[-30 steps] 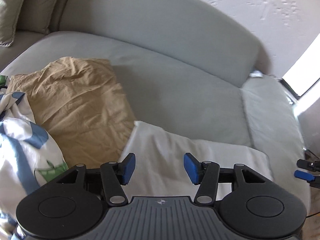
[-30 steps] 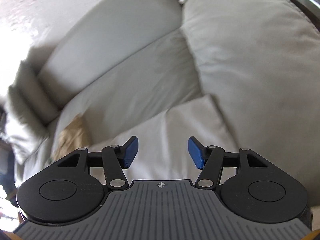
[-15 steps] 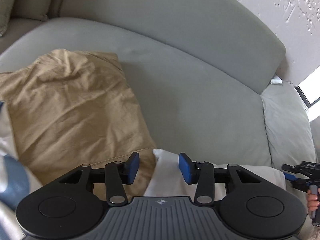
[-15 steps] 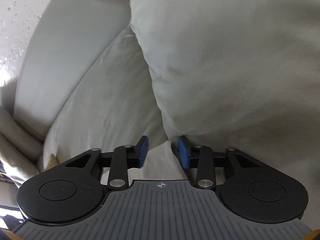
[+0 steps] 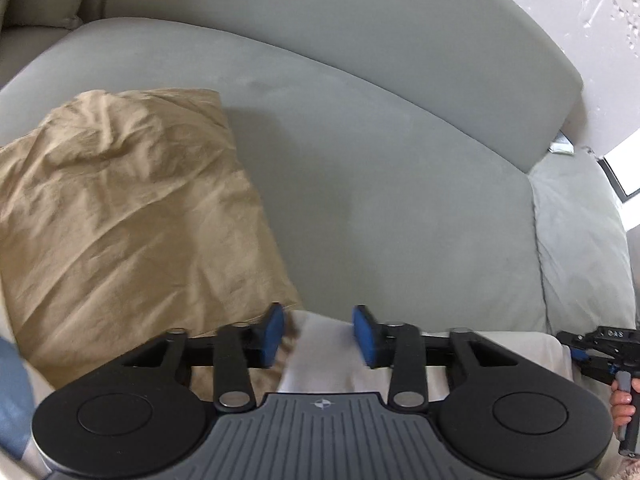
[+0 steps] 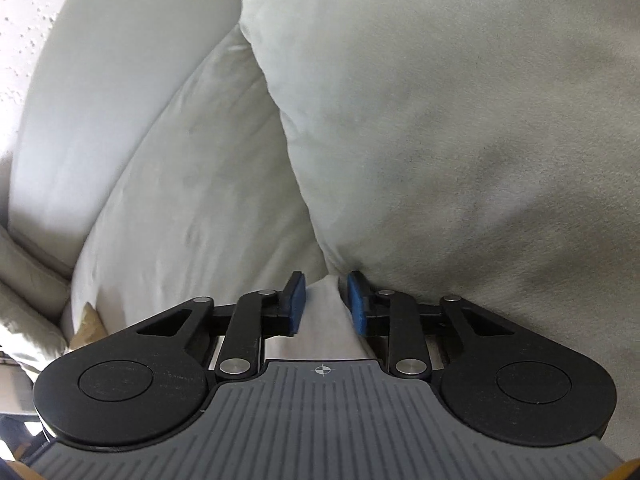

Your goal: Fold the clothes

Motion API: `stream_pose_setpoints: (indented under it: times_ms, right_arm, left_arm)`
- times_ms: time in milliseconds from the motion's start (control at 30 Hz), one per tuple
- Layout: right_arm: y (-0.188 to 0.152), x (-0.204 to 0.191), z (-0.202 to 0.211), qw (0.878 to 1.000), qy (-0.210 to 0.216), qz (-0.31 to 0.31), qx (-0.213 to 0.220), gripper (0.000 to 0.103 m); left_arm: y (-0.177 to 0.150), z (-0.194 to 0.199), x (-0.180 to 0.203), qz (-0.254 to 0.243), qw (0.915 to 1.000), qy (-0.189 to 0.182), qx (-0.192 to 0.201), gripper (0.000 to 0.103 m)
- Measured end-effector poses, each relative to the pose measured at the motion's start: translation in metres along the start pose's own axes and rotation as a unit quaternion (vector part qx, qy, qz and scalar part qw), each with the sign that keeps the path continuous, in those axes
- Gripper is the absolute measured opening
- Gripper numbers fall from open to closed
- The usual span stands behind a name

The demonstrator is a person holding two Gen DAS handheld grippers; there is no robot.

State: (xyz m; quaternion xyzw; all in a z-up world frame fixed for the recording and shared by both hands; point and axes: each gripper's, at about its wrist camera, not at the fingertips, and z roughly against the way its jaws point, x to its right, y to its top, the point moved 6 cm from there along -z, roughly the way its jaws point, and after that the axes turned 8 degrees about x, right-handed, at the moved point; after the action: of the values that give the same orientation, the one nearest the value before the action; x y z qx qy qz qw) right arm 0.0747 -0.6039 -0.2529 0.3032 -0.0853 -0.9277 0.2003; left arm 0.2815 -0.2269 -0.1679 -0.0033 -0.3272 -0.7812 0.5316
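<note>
A white cloth (image 5: 320,354) lies on the grey sofa seat (image 5: 380,184), its far edge between the blue pads of my left gripper (image 5: 318,334). The jaws stand partly open around the cloth's left corner, not clamped. In the right wrist view, my right gripper (image 6: 323,306) has its jaws narrowed around the cloth's right corner (image 6: 322,320), with small gaps still showing. The right gripper also shows in the left wrist view (image 5: 600,350) at the far right, held by a hand.
A crumpled tan garment (image 5: 120,216) lies on the seat left of the white cloth. A blue patterned fabric (image 5: 12,392) shows at the left edge. The sofa backrest (image 5: 320,28) curves behind. A large cushion (image 6: 460,120) rises right of my right gripper.
Both grippers have moved down and forward to the white cloth's far edge. Both jaws have narrowed around its corners, the right one more.
</note>
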Motion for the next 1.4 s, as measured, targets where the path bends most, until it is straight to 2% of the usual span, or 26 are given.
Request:
stream_pose_setpoints:
  times_ms: [67, 133, 167, 233, 333, 400, 500, 567, 600, 633, 700, 767, 867, 900, 967, 1000, 1033, 1067, 1100, 1133, 1200, 1233, 1300, 1333, 1367, 1400]
  right_arm:
    - [-0.001, 0.000, -0.002, 1.000, 0.002, -0.005, -0.002, 0.020]
    - [-0.005, -0.005, -0.004, 1.000, 0.000, 0.029, 0.007, 0.004]
    - [-0.007, -0.007, -0.005, 0.999, -0.001, 0.046, 0.012, 0.003]
    - [-0.010, -0.015, 0.006, 0.995, -0.005, 0.085, 0.056, 0.002]
    - [-0.003, -0.010, 0.031, 0.990, 0.000, 0.073, 0.118, 0.002]
    - [0.000, -0.003, 0.038, 0.991, 0.000, 0.057, 0.125, 0.002]
    - [-0.002, 0.004, 0.034, 0.991, -0.017, 0.053, 0.120, 0.002]
    - [-0.003, 0.007, 0.028, 0.993, -0.020, 0.044, 0.106, 0.006]
    - [-0.002, 0.009, 0.029, 0.994, -0.014, 0.031, 0.108, 0.007]
    - [-0.001, 0.010, 0.031, 0.994, -0.007, 0.018, 0.109, 0.015]
    - [-0.001, 0.007, 0.040, 0.992, -0.001, 0.003, 0.124, 0.023]
    - [-0.008, -0.005, 0.055, 0.988, -0.001, 0.023, 0.151, 0.042]
    - [-0.025, -0.023, 0.075, 0.985, 0.013, 0.060, 0.164, 0.042]
    - [-0.031, -0.030, 0.079, 0.984, 0.023, 0.075, 0.160, 0.042]
    - [-0.050, -0.047, 0.074, 0.983, 0.039, 0.113, 0.140, 0.042]
    - [-0.059, -0.055, 0.067, 0.982, 0.046, 0.132, 0.126, 0.042]
    - [-0.068, -0.064, 0.061, 0.981, 0.052, 0.151, 0.112, 0.041]
    - [-0.073, -0.065, 0.052, 0.981, 0.047, 0.154, 0.104, 0.035]
    - [-0.078, -0.065, 0.044, 0.982, 0.042, 0.158, 0.096, 0.033]
    - [-0.078, -0.060, 0.034, 0.983, 0.020, 0.155, 0.097, 0.032]
    - [-0.073, -0.027, 0.032, 0.983, -0.055, 0.136, 0.112, 0.021]
    - [-0.067, -0.004, 0.037, 0.982, -0.080, 0.118, 0.121, 0.000]
    - [-0.059, 0.026, 0.054, 0.990, -0.046, 0.040, 0.127, 0.000]
    - [-0.058, 0.033, 0.069, 0.990, -0.041, 0.026, 0.132, 0.000]
    - [-0.056, 0.041, 0.085, 0.990, -0.037, 0.012, 0.138, 0.004]
    - [-0.061, 0.039, 0.103, 0.987, -0.044, 0.031, 0.149, 0.011]
  left_arm:
    - [-0.002, -0.003, 0.008, -0.018, 0.9998, -0.004, -0.006, 0.005]
    - [-0.004, 0.001, 0.015, -0.039, 0.9991, 0.013, 0.014, 0.003]
    - [-0.003, 0.007, 0.016, -0.044, 0.9981, 0.027, 0.034, 0.003]
    - [-0.002, 0.018, 0.013, -0.044, 0.9951, 0.049, 0.073, 0.002]
    - [-0.002, 0.028, 0.003, -0.028, 0.9910, 0.071, 0.110, 0.002]
    - [-0.006, 0.026, -0.002, -0.016, 0.9890, 0.088, 0.118, 0.002]
    - [-0.014, 0.012, -0.005, -0.021, 0.9870, 0.115, 0.110, 0.005]
    - [-0.014, 0.011, -0.009, -0.030, 0.9845, 0.130, 0.115, 0.012]
    - [-0.014, 0.011, -0.010, -0.031, 0.9833, 0.136, 0.117, 0.019]
    - [-0.012, 0.012, -0.013, -0.028, 0.9829, 0.140, 0.116, 0.036]
    - [-0.010, 0.025, -0.016, -0.011, 0.9814, 0.147, 0.122, 0.043]
    - [-0.009, 0.045, -0.012, -0.009, 0.9765, 0.152, 0.153, 0.043]
    - [-0.019, 0.076, 0.012, -0.048, 0.9711, 0.140, 0.187, 0.042]
    - [-0.025, 0.080, 0.024, -0.068, 0.9730, 0.123, 0.183, 0.040]
    - [-0.044, 0.073, 0.048, -0.109, 0.9804, 0.082, 0.143, 0.039]
    - [-0.053, 0.066, 0.055, -0.123, 0.9818, 0.073, 0.125, 0.040]
    - [-0.060, 0.057, 0.057, -0.132, 0.9821, 0.074, 0.112, 0.039]
    - [-0.067, 0.048, 0.060, -0.141, 0.9822, 0.075, 0.099, 0.038]
    - [-0.072, 0.040, 0.056, -0.146, 0.9808, 0.091, 0.092, 0.037]
    - [-0.075, 0.033, 0.047, -0.147, 0.9785, 0.117, 0.086, 0.030]
    - [-0.079, 0.031, 0.026, -0.120, 0.9818, 0.125, 0.077, 0.020]
    - [-0.080, 0.031, 0.016, -0.104, 0.9841, 0.124, 0.073, 0.018]
    - [-0.080, 0.045, 0.007, -0.074, 0.9881, 0.117, 0.067, 0.017]
    - [-0.079, 0.055, 0.008, -0.069, 0.9886, 0.115, 0.069, 0.017]
    - [-0.080, 0.068, 0.013, -0.074, 0.9882, 0.111, 0.076, 0.019]
    - [-0.081, 0.083, 0.019, -0.086, 0.9873, 0.102, 0.086, 0.024]
